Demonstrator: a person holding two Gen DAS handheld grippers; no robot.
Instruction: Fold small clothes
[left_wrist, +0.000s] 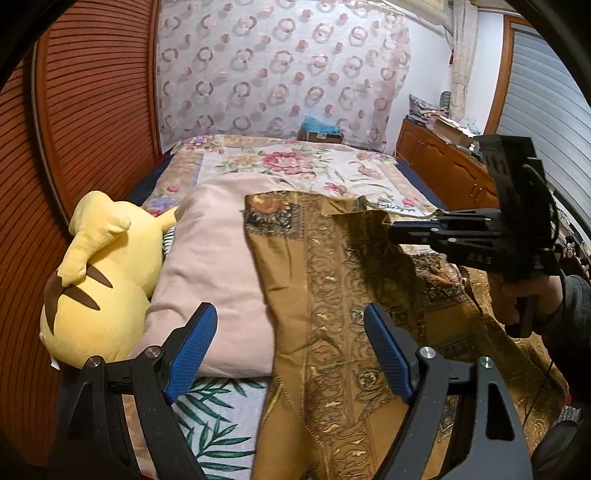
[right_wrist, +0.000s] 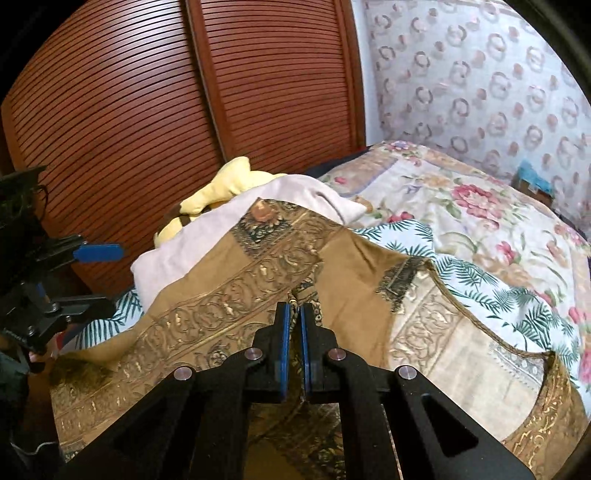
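Note:
A brown-gold patterned garment (left_wrist: 332, 295) lies spread on the bed, partly over a pink pillow (left_wrist: 218, 258). My left gripper (left_wrist: 291, 350) is open and empty, its blue pads (left_wrist: 192, 350) hovering over the garment's near part and the pillow edge. My right gripper (right_wrist: 294, 321) is shut on a fold of the garment (right_wrist: 229, 295) and holds that edge lifted. It also shows in the left wrist view (left_wrist: 395, 229), pinching the cloth from the right. The left gripper shows at the left of the right wrist view (right_wrist: 92, 273), open.
A yellow plush toy (left_wrist: 99, 280) lies left of the pillow against a wooden slatted wardrobe (left_wrist: 92, 129). A floral and palm-print bedspread (left_wrist: 288, 162) covers the bed. A wooden dresser (left_wrist: 443, 162) with clutter stands at the right. A patterned curtain (left_wrist: 280, 66) hangs behind.

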